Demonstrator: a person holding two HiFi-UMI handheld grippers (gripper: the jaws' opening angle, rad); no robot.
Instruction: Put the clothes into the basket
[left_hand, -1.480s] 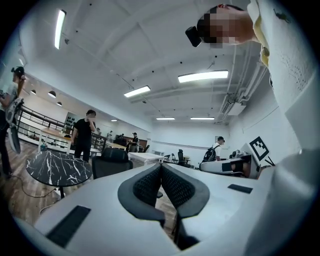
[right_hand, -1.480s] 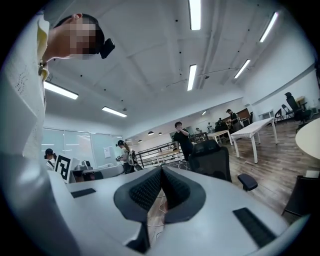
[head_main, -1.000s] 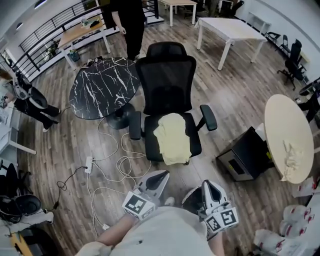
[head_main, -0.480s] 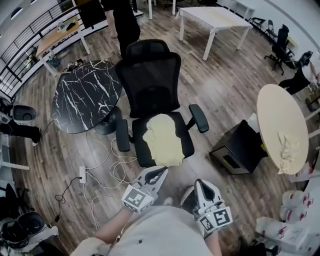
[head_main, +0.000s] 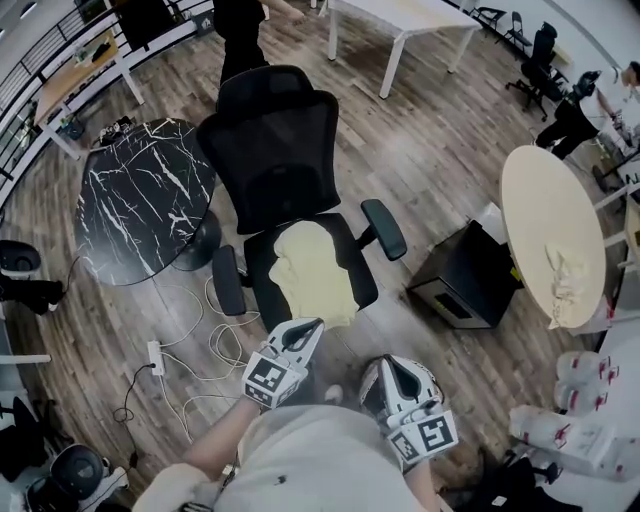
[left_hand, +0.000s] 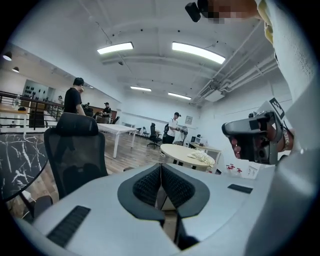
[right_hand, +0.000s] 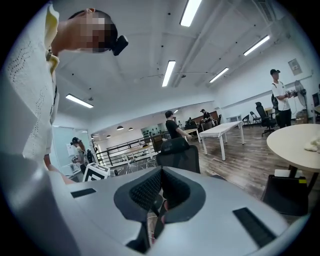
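Observation:
A pale yellow garment (head_main: 310, 268) lies crumpled on the seat of a black mesh office chair (head_main: 270, 150). My left gripper (head_main: 307, 329) is shut and empty, its tip just short of the seat's front edge. My right gripper (head_main: 388, 363) hangs lower right of the chair, jaws together, holding nothing. A black box-shaped basket (head_main: 462, 285) stands on the floor right of the chair. Another pale cloth (head_main: 565, 285) lies on the round beige table (head_main: 540, 215). The left gripper view shows the left gripper (left_hand: 161, 166) shut, the chair (left_hand: 75, 150) left of it.
A black marble round table (head_main: 135, 200) stands left of the chair, with white cables and a power strip (head_main: 155, 357) on the wood floor. White packages (head_main: 585, 420) lie at the lower right. People stand at the back; one is by a white desk (head_main: 395, 15).
Both grippers have moved forward toward the chair. The chair and yellow garment now sit closer and further left in the head view. Jaws stay together.

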